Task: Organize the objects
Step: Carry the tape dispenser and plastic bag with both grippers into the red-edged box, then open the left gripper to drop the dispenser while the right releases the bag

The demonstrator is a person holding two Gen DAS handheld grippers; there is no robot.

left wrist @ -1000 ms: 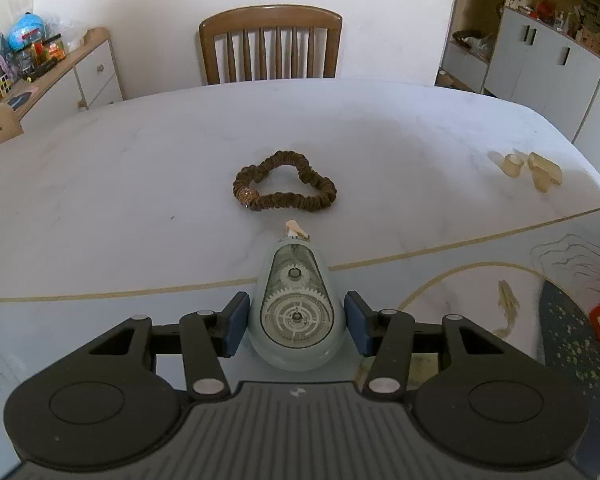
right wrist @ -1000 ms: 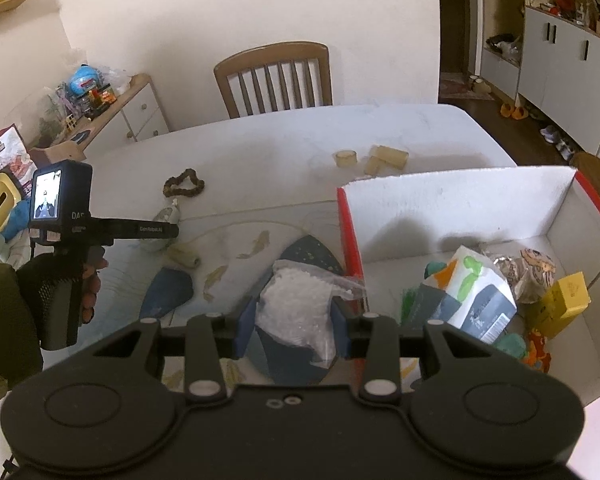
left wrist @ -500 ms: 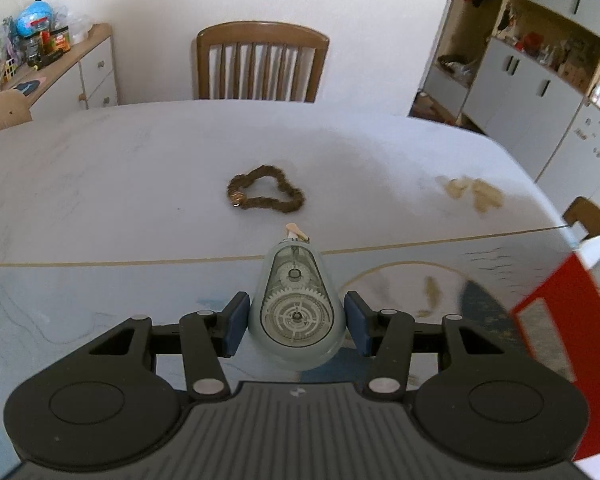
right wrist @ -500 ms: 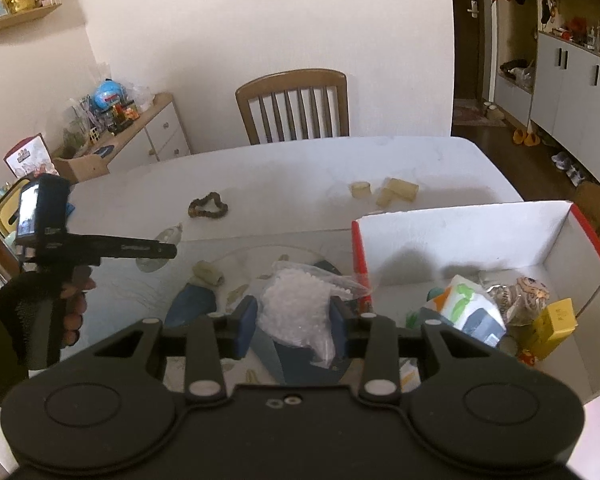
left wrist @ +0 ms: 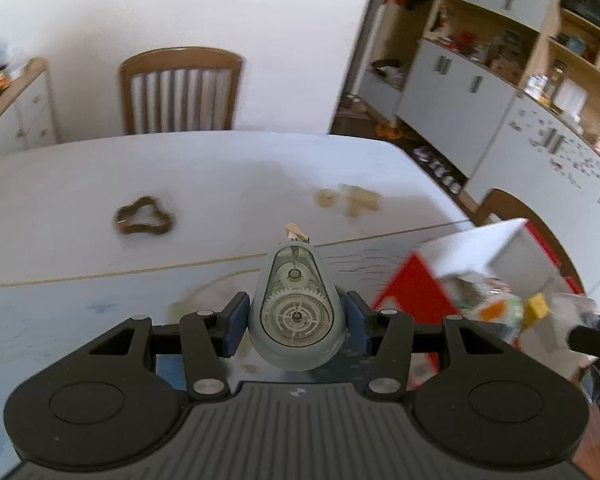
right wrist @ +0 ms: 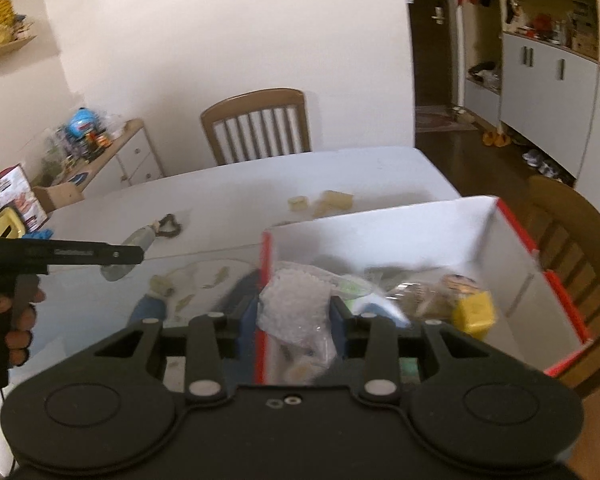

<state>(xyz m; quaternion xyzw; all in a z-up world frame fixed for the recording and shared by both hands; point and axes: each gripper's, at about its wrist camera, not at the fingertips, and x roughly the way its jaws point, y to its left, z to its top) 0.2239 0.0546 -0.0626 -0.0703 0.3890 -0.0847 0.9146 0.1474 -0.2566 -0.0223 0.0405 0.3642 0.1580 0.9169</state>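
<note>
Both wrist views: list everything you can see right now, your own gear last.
Tape dispenser: one, pale grey-green with clear gear window, held in left tongs.
Bag of white beads: one, clear plastic, held in right tongs above the box's left wall.
Box: one, white inside with red edges, on table's right, holding yellow carton and blurred packets.
Scrunchie: one, brown, on table.
Beige pieces: about three, far side of table.
Table: one, white.
Chairs: two, wooden.
Left tongs: black, blue pads, shut.
Right tongs: black, shut.
</note>
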